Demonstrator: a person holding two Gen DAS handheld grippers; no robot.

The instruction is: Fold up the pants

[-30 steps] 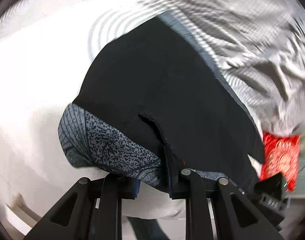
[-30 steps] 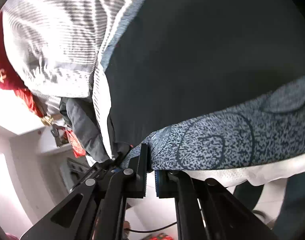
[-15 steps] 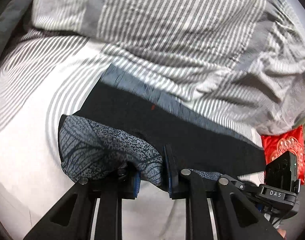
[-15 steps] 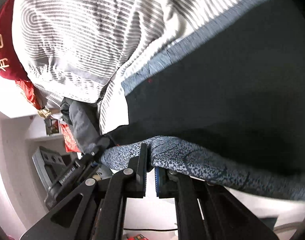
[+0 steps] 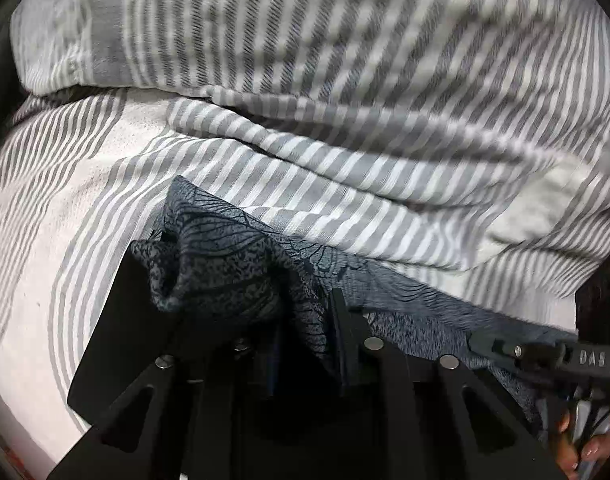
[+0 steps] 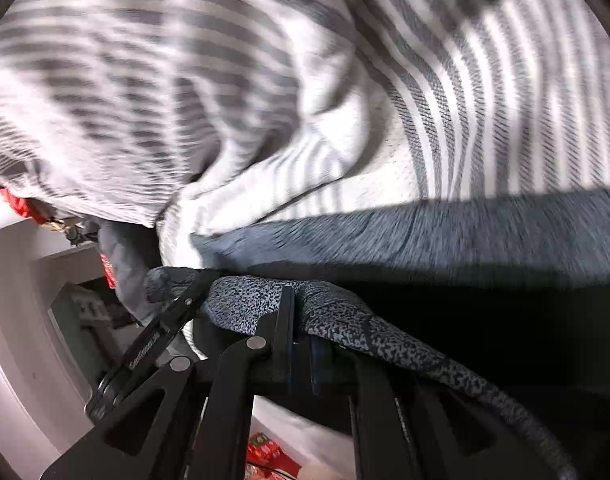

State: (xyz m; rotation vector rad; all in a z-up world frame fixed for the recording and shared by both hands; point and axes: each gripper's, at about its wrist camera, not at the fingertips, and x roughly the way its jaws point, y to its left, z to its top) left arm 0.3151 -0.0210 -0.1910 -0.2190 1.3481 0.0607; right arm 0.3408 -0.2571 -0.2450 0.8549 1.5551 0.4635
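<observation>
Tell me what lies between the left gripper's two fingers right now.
A bunched fold of the patterned blue-grey pants fills the gap of the left gripper, seen in the left wrist view. The striped bedding lies beyond it.

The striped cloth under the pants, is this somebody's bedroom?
Probably a bedroom. The pants lie on grey-and-white striped bedding rumpled like a duvet, and white shelves with red trinkets stand beside it.

mirrored "DAS" lettering, raised on the black right tongs [image 5: 577, 358], nothing else legible
</observation>
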